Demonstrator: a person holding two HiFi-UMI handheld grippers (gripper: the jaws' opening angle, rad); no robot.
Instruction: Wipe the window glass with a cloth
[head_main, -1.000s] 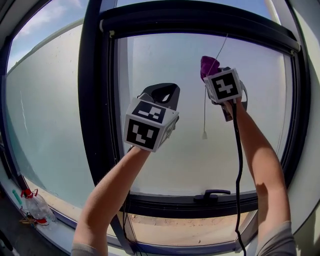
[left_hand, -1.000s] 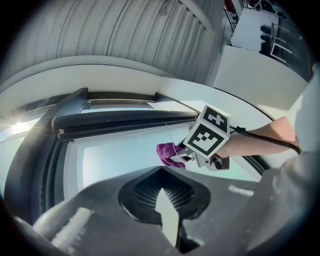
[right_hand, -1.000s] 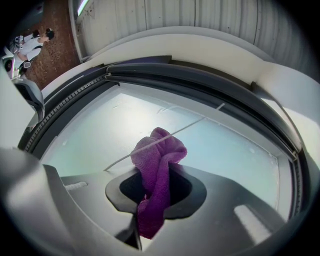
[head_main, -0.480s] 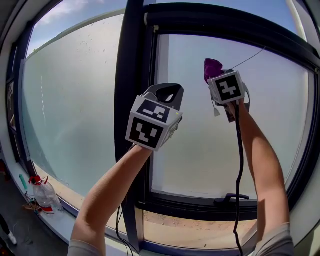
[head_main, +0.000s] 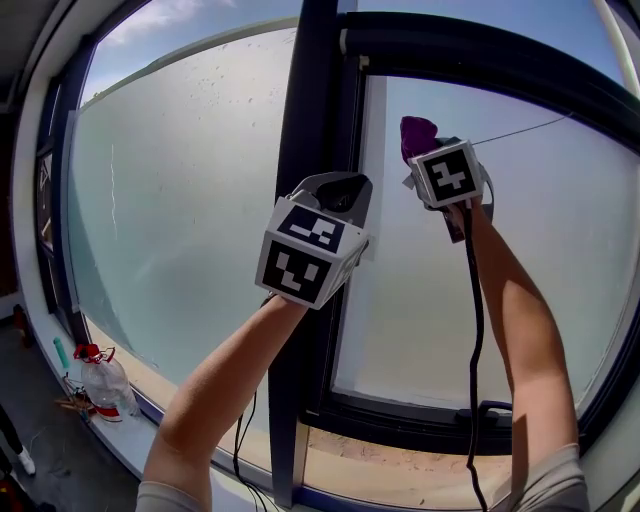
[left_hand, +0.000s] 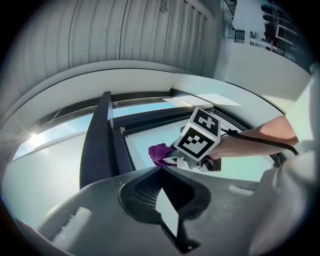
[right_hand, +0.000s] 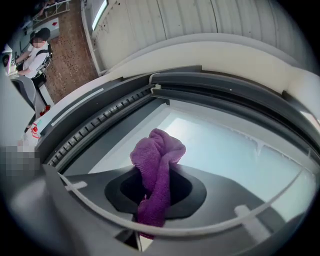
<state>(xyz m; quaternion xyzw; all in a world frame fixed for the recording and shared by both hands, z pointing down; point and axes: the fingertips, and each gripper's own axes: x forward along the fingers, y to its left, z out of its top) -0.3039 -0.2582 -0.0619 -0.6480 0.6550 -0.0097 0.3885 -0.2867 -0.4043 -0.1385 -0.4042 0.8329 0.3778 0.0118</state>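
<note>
At the frosted window glass (head_main: 540, 260), right tongs (right_hand: 155, 200) pinch a bunched purple terry cloth (right_hand: 156, 160); left tongs (left_hand: 162, 200) pressed together, empty.

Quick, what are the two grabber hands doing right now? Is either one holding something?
Left gripper: closed, holding nothing.
Right gripper: closed on the crumpled purple terry cloth.

Bright daylight through glass (head_main: 200, 200); frame (head_main: 310, 150) backlit, near-black; sun flare low left in left gripper view; strong fisheye, dark vignetted corners.
</note>
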